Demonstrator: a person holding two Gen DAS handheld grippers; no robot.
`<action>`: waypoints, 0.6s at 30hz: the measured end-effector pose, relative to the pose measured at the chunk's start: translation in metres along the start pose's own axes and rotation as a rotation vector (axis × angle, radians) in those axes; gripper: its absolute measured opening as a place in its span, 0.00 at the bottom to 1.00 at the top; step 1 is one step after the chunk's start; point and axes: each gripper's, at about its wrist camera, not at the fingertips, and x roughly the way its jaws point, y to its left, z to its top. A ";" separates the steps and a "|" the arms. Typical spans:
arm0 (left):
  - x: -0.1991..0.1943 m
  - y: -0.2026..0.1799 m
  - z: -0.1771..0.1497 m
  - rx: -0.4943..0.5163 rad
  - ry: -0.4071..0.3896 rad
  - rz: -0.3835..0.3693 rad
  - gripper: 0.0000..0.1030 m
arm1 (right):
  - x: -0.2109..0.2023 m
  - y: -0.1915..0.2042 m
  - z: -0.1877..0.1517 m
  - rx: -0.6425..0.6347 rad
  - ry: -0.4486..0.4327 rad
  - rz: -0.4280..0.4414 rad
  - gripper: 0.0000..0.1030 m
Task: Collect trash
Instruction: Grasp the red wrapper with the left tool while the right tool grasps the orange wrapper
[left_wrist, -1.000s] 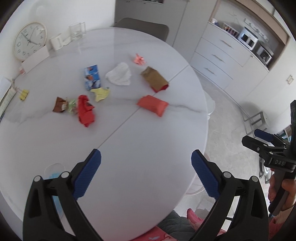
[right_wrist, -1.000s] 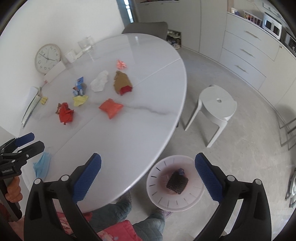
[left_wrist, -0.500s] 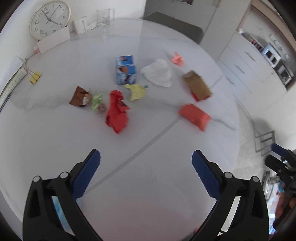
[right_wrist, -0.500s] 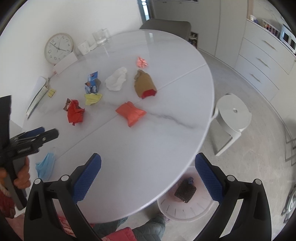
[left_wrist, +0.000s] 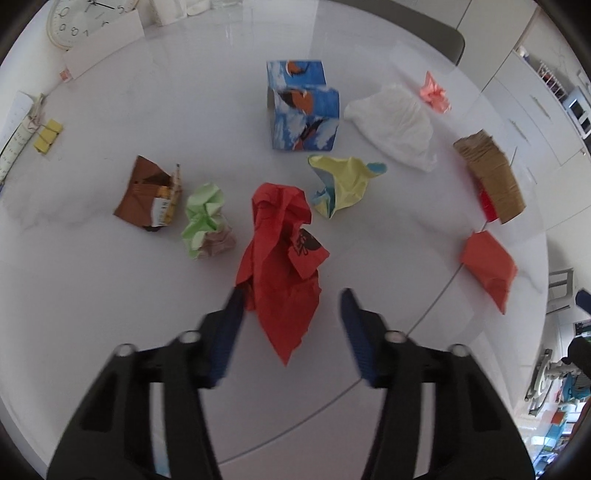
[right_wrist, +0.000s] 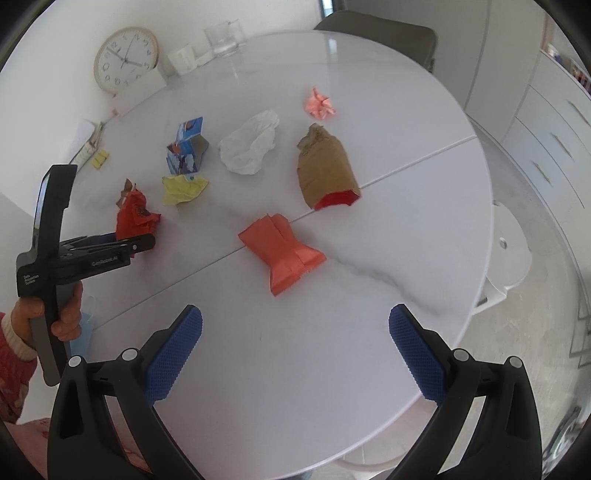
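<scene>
Round white wall clock (right_wrist: 126, 59), leaning at the table's far edge: black Arabic hour numerals around the dial.

Black hand-held left gripper (right_wrist: 110, 245), right wrist view: white lettering "GenRobot.AI" along its side bar; a smaller white three-line mark on the block by the handle, too small to read surely.

Crumpled red paper wrapper (left_wrist: 282, 258): a black printed emblem, not legible.

— Is the light holding up?
— Soft daylight is flooding in; glare is streaking the far worktop (left_wrist: 236, 48).
— Sharpness?
— The left tongs (left_wrist: 291, 306) are smearing with motion blur, and the fisheye is bending and darkening every edge.
</scene>
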 end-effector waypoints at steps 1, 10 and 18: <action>0.003 0.000 0.002 0.001 0.003 0.002 0.37 | 0.006 0.001 0.004 -0.019 0.002 0.008 0.98; -0.005 0.003 -0.001 0.014 -0.024 -0.035 0.30 | 0.064 0.025 0.032 -0.259 0.060 0.004 0.84; -0.044 0.000 -0.013 0.042 -0.053 -0.082 0.31 | 0.089 0.030 0.034 -0.316 0.136 -0.006 0.36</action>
